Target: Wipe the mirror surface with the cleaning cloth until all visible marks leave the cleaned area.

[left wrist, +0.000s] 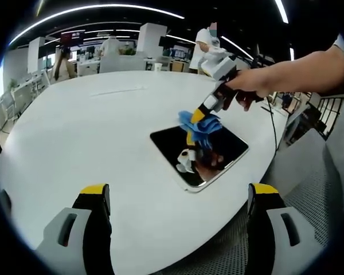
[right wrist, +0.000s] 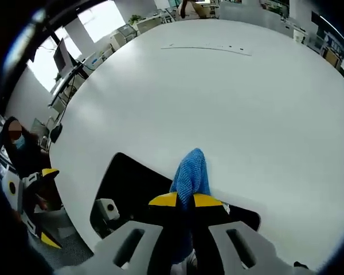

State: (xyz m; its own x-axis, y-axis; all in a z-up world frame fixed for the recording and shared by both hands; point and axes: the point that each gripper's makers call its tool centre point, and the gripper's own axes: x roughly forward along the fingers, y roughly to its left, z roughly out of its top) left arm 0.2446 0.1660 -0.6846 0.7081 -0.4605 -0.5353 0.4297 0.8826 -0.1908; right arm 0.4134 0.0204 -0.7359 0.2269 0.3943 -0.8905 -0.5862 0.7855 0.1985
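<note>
**Cloth on the mirror, wipe under way**

The right gripper (right wrist: pixel 185 200) has its fingers pinched on the blue cleaning cloth (right wrist: pixel 190 172), pressing it onto the far part of the mirror (left wrist: pixel 218 150), which lies flat near the right edge of the white desk (left wrist: pixel 92 132). The left gripper (left wrist: pixel 178 197) hangs near the desk's near edge, fingers wide and holding nothing. My judgement: nothing braces the mirror, so a hard stroke could push it toward the edge, or the bunched cloth could skip marks.
</note>
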